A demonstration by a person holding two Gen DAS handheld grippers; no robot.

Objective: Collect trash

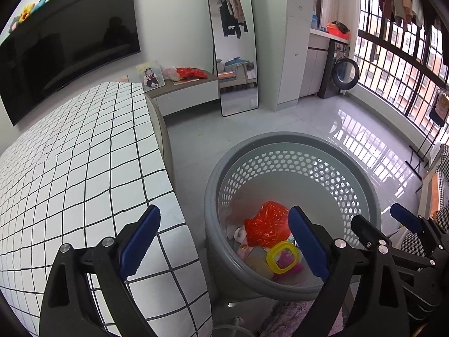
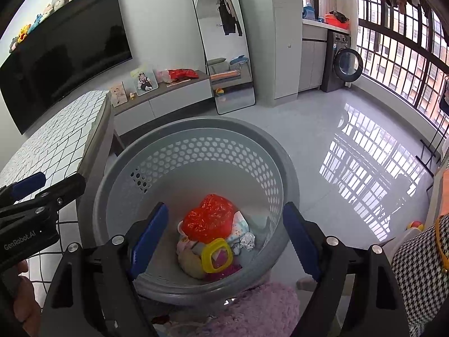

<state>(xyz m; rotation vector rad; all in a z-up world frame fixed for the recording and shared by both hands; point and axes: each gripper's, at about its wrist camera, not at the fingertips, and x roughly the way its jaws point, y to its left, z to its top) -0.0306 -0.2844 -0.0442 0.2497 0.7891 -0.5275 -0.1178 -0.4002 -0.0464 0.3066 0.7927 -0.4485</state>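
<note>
A grey perforated basket (image 1: pixel 280 137) (image 2: pixel 196 122) stands on the floor beside the table. Inside lie a crumpled red plastic bag (image 1: pixel 266 224) (image 2: pixel 209 219), a yellow ring-shaped wrapper with pink inside (image 1: pixel 282 257) (image 2: pixel 216 254), crumpled paper (image 2: pixel 247 241) and other scraps. My left gripper (image 1: pixel 223 210) hangs open over the basket's near left rim and the table edge, nothing between its blue pads. My right gripper (image 2: pixel 226 207) stands open above the basket's mouth, also empty. Each gripper shows in the other's view: the right gripper (image 1: pixel 377 214) at the right edge, the left gripper (image 2: pixel 53 181) at the left edge.
A table with a white grid-pattern cloth (image 1: pixel 84 168) (image 2: pixel 56 140) lies left of the basket. A pink fluffy rug (image 2: pixel 252 309) sits at the basket's near side, houndstooth fabric (image 2: pixel 415 266) at right. Beyond are a low cabinet (image 2: pixel 168 95), a standing mirror (image 2: pixel 224 56) and glossy floor.
</note>
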